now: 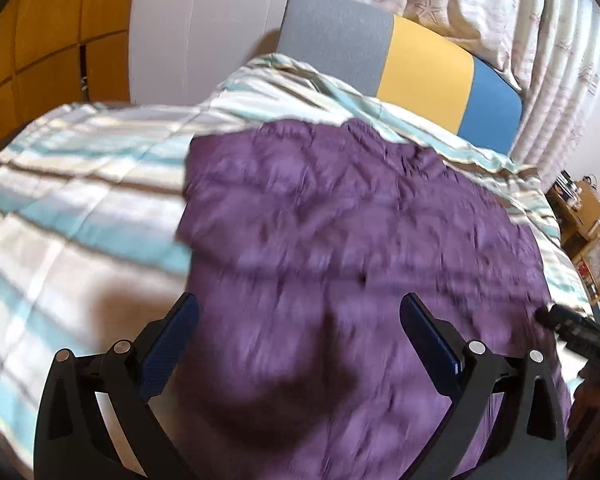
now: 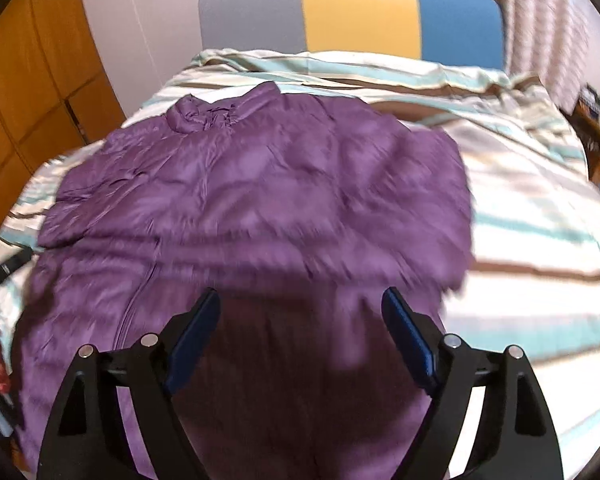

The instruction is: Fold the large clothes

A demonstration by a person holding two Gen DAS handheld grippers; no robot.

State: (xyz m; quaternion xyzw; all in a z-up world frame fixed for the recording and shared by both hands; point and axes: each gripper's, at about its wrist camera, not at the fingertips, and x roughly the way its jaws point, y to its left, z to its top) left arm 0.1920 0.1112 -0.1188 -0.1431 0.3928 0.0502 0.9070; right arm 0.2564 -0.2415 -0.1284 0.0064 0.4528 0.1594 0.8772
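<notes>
Striped bedspread [image 2: 520, 208], grey-yellow-blue headboard [image 2: 356, 12], orange wardrobe [image 1: 48, 36], patterned curtain [image 1: 500, 12].

Striped bed [image 2: 520, 200] bears, seemingly, purple jacket [image 2: 260, 200].

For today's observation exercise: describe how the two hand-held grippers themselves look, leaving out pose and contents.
Both match. The left hand-held gripper and right hand-held gripper have matt black triangular cut-out arms, round silver pivot pins and flat dark blue textured finger pads. No cables or markings show.
</notes>
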